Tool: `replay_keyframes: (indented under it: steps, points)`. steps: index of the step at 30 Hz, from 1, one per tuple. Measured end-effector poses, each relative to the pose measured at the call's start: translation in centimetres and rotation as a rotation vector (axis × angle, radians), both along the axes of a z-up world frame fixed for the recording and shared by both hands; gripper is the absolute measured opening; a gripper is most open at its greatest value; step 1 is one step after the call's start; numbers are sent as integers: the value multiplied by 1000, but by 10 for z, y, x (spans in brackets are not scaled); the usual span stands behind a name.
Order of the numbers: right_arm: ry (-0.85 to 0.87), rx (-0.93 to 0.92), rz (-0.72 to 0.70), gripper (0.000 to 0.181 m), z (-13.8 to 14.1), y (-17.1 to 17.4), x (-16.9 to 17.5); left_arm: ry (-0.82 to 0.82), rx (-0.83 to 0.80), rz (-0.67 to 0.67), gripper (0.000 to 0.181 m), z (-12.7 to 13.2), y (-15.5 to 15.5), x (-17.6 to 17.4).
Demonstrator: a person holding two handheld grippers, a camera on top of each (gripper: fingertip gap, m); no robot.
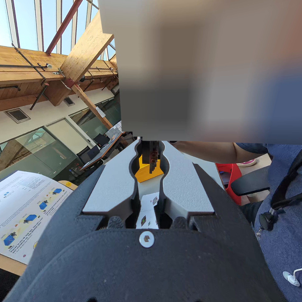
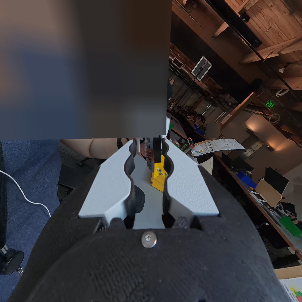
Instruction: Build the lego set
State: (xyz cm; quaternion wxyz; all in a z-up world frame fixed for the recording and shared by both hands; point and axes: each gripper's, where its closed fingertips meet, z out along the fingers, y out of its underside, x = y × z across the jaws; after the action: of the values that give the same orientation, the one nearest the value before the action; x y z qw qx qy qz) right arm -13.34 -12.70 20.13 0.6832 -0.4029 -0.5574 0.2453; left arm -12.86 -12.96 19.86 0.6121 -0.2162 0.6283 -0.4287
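Observation:
A small lego assembly point(image 1: 152, 156) of black and brown bricks, with studs showing, is held up in the air. My left gripper point(image 1: 150, 143) is shut on it at the fingertips. In the right wrist view the same assembly point(image 2: 149, 155) sits between the tips of my right gripper point(image 2: 147, 141), which is also shut on it. A yellow box point(image 1: 147, 175) stands on the grey table just behind the assembly; it also shows in the right wrist view point(image 2: 157, 179). The upper part of the assembly is hidden by the blurred patch.
An open instruction booklet point(image 1: 24, 209) lies at the left, and a small printed sheet point(image 1: 147, 210) lies under my left gripper. A red bin point(image 1: 232, 178) stands at the right. A person in blue clothing point(image 1: 281, 212) sits close, with a forearm point(image 1: 204, 152) behind the grippers. Less than 4 cm separates the two grippers' tips.

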Motion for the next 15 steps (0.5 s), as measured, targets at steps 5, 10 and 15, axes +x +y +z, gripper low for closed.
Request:
replay_keyframes:
  steps: [5, 10, 15]
  points:
    - [36, -66, -29, 23, -4, 13, 3, 26, -113, -43, 17, 2, 10, -2]
    - [53, -102, -12, 19, -3, 17, 3, 40, -109, -35, 17, 0, 13, 0]
    - [31, -103, -31, 19, -8, 22, -1, 45, -110, -31, 16, -2, 14, 1]
